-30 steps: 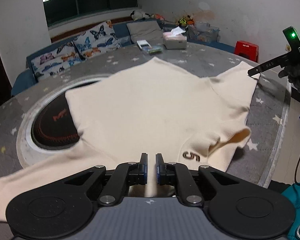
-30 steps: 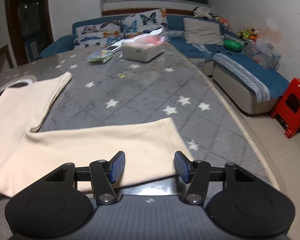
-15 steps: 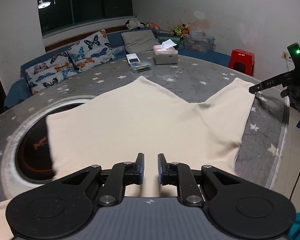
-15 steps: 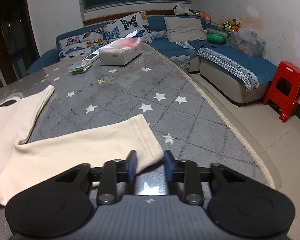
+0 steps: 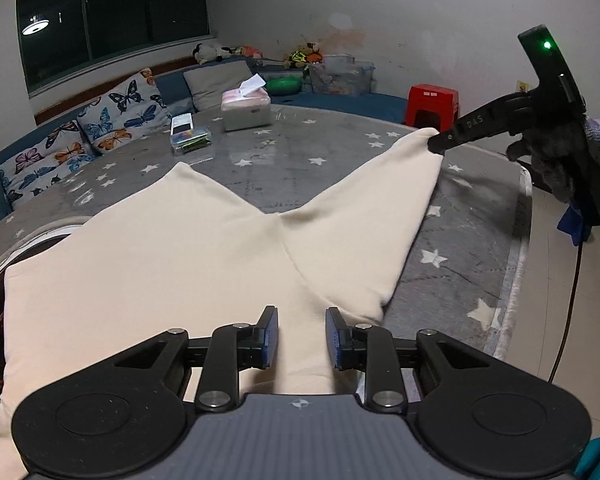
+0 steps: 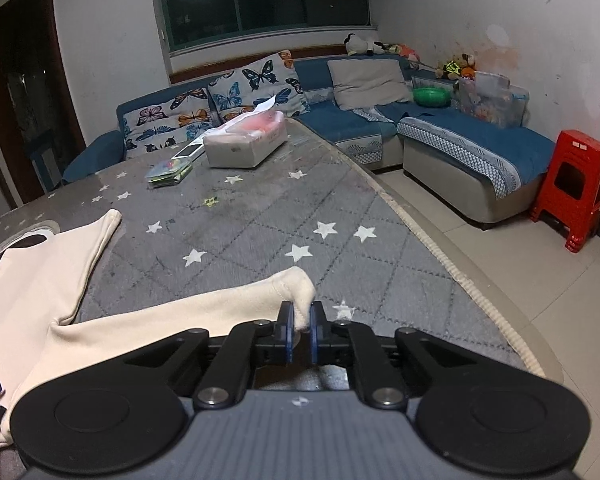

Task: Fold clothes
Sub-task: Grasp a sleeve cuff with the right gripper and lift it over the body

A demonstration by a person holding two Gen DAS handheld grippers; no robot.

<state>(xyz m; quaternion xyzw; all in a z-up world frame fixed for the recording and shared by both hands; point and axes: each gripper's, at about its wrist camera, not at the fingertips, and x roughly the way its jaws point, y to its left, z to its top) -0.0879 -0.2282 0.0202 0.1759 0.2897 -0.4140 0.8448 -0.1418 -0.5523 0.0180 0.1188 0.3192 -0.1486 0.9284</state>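
cream garment (image 5: 172, 256) spread flat on the star-patterned table (image 5: 452, 240), reaching from its left side toward the right edge. left gripper (image 5: 301, 334): jaws parted over the cloth at the near edge, clamping nothing. right gripper (image 6: 299, 330): jaws pinched on the sleeve end (image 6: 296, 284), raised near the right edge.

My left wrist camera sits low over the near edge of the table (image 5: 340, 152), looking far and rightward across it toward the couch. My right wrist camera sits at the table's right edge, just as low, facing the far couch (image 6: 348, 128). Both views share the tissue box (image 5: 246, 110), the red stool (image 6: 572, 188) and the starred tabletop.
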